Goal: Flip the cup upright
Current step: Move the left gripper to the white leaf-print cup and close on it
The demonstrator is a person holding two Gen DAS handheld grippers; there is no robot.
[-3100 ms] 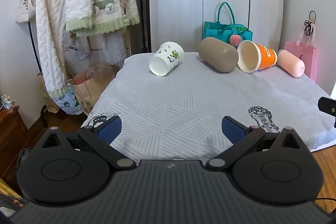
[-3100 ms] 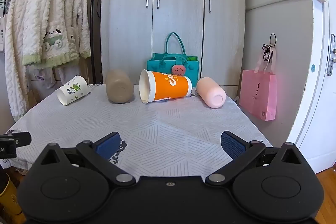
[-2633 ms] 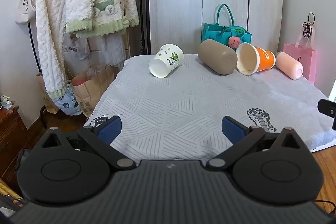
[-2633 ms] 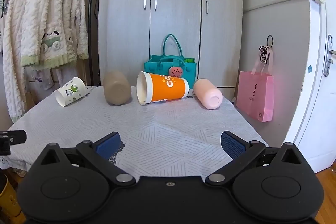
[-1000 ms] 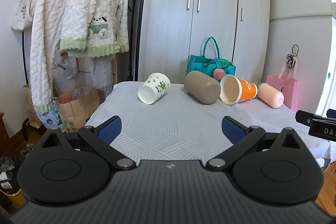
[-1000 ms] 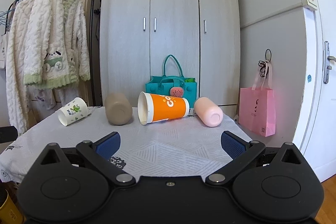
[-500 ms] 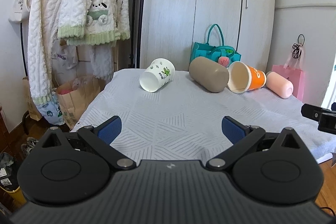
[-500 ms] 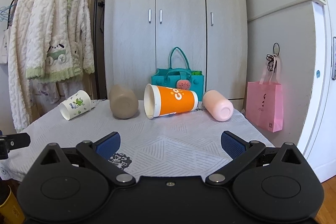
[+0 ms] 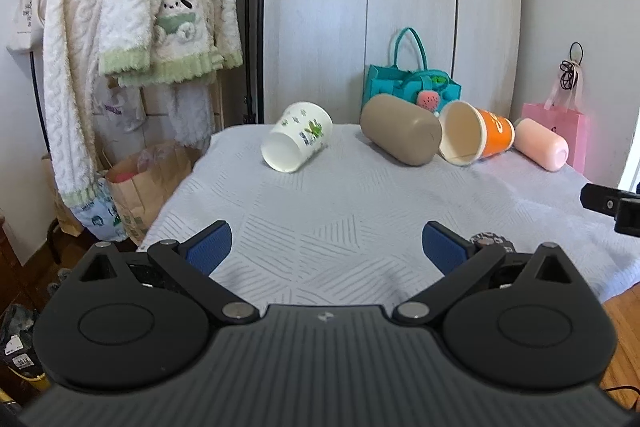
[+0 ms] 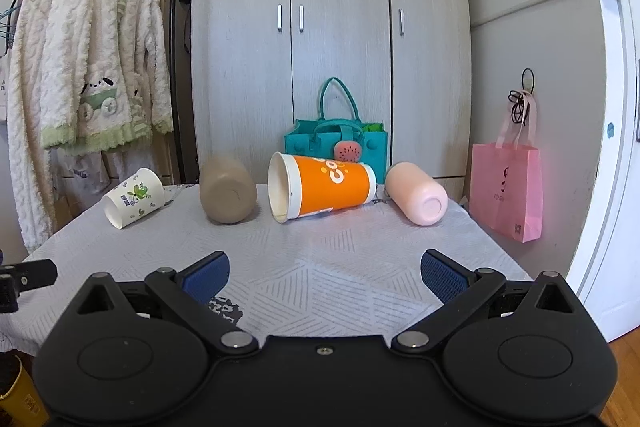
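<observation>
Paper bag (image 9: 140,183) beside table, left view only.

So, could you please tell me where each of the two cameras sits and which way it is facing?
Left wrist: on the left gripper, low at the table's near left corner, facing the white cup and wardrobe; its own open blue-padded fingers show.
Right wrist: on the right gripper, near the table's front edge further right, facing the orange cup; its open fingers show.
Shared: both see four items lying on their sides, white cup, tan bottle, orange cup, pink bottle, plus the teal bag.
</observation>
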